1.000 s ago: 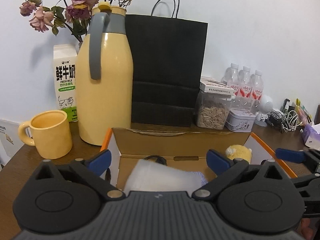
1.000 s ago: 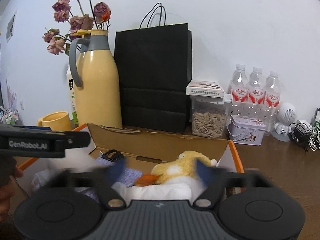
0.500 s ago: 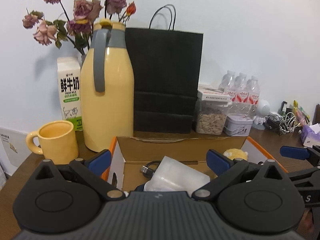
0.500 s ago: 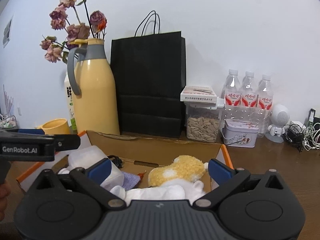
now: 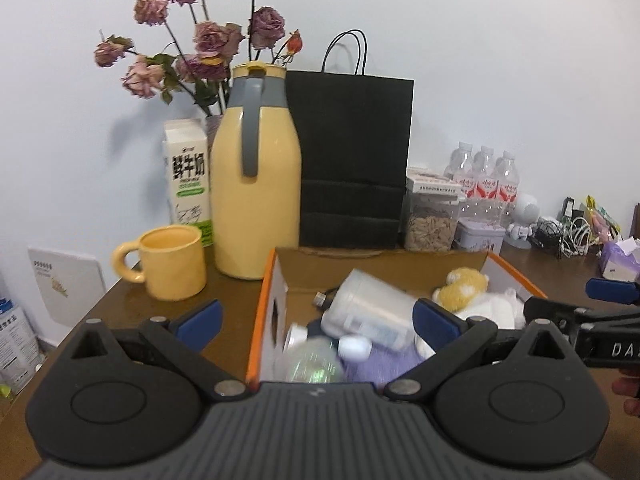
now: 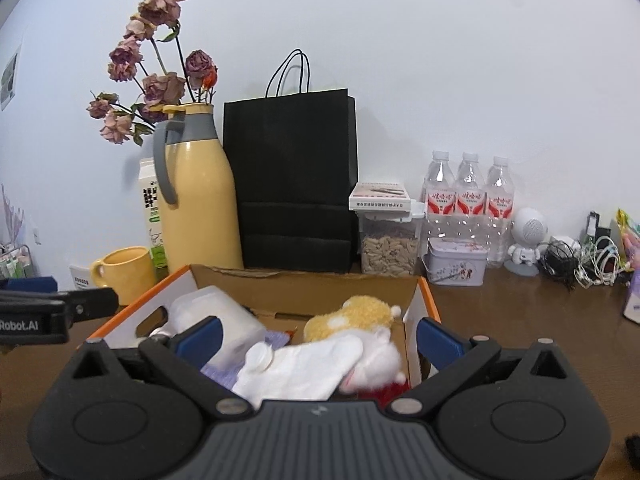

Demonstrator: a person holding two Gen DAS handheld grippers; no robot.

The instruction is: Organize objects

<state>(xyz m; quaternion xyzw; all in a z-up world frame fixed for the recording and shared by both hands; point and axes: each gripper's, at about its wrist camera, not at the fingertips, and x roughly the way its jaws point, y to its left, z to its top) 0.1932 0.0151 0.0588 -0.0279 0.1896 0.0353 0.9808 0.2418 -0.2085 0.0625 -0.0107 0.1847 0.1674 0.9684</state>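
An open cardboard box with orange-edged flaps (image 5: 265, 300) (image 6: 425, 292) stands on the brown table. Inside lie a white plastic bottle (image 5: 368, 308) (image 6: 216, 308), a yellow plush toy (image 5: 466, 282) (image 6: 356, 312), a white cloth (image 6: 304, 364), a purple cloth (image 5: 376, 368) and a blurred clear bottle (image 5: 314, 364). My left gripper (image 5: 316, 318) hovers open over the box's left side, holding nothing. My right gripper (image 6: 318, 336) hovers open over the right side, also with nothing in it. Each gripper shows at the edge of the other's view.
Behind the box stand a yellow thermos (image 5: 256, 204), a yellow mug (image 5: 172, 262), a milk carton (image 5: 188, 176), dried roses, a black paper bag (image 5: 352, 160), a seed jar (image 6: 388, 248), a tin (image 6: 456, 266), water bottles (image 6: 468, 196) and tangled cables (image 6: 580, 260).
Both grippers have drawn back and risen from the box, so more of its inside shows. The white bottle now lies on its side among the other things.
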